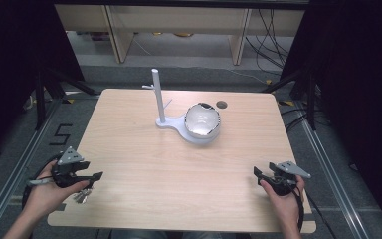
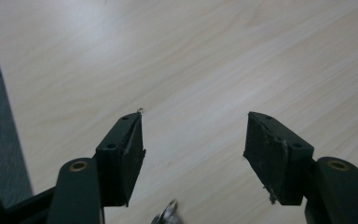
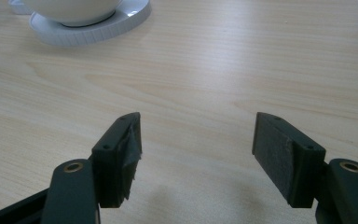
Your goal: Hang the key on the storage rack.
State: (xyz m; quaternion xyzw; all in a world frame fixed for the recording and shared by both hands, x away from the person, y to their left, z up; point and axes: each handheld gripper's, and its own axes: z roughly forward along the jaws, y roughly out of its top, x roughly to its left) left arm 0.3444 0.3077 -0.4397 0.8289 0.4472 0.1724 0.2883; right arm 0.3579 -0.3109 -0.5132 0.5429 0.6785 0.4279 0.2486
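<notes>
I read the left hand-held gripper (image 1: 92,178) at the near left corner of the desk (image 1: 144,164), held in the person's left hand (image 1: 45,191). In the left gripper view its jaws stand wide apart over bare wood, with nothing between the pads (image 2: 268,154). A small metallic object (image 1: 82,195) sits just beside this gripper at the near edge; I cannot tell what it is.

I read the right hand-held gripper (image 1: 257,174) at the near right of the desk, held in the person's right hand (image 1: 281,196). In the right gripper view its jaws are also wide apart and empty, over bare wood.

Toward the far centre of the desk I see a white stand (image 1: 158,94) with an upright post and short side pegs. Its round base plate (image 1: 191,135) extends to the right and carries a white bowl (image 1: 202,120) with dark marks on its rim, tilted toward the camera. Both grippers are well apart from the stand and bowl
</notes>
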